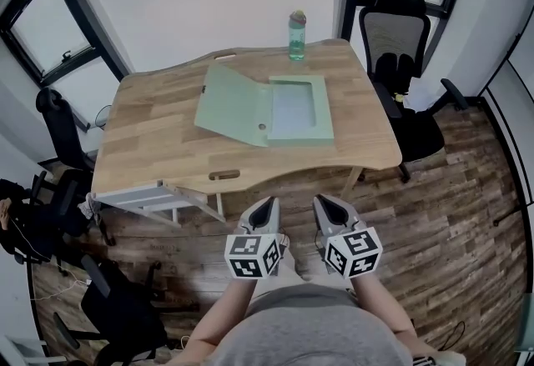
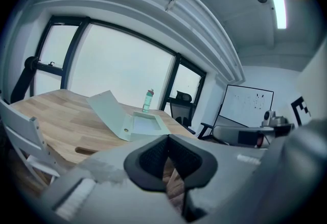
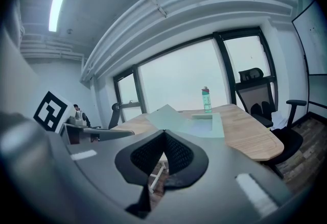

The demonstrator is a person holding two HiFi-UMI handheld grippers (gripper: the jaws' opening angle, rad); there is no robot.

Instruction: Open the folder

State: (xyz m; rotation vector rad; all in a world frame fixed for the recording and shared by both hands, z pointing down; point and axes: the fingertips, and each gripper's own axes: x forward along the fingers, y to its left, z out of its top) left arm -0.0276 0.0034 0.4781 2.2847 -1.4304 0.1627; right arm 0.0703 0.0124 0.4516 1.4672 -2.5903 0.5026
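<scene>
- Person's torso (image 1: 309, 327) fills the bottom of the head view, with both forearms reaching forward and one tool in each hand.
- Next out, the left gripper (image 1: 265, 206) has its fingers together with the tips meeting, and nothing sits between them.
- Beside it, the right gripper (image 1: 327, 203) is the same: fingers closed on each other, nothing clamped.
- Both grippers hang side by side over the wood floor (image 1: 455, 206), short of the near edge of the worktop (image 1: 154, 110).
- The pale green folder (image 1: 267, 110) lies on the worktop around its middle, ahead of both sets of fingers and well apart from them — no contact.
- It already lies open: the cover flap (image 1: 229, 106) is swung to the left and tilts up off the wood, and the tray half (image 1: 321, 135) sits flat on the right with a pale sheet inside.
- A green bottle (image 1: 297, 35) stands upright near the far edge, behind the tray half and not touching it.
- A black office chair (image 1: 400, 43) stands off the far right corner.
</scene>
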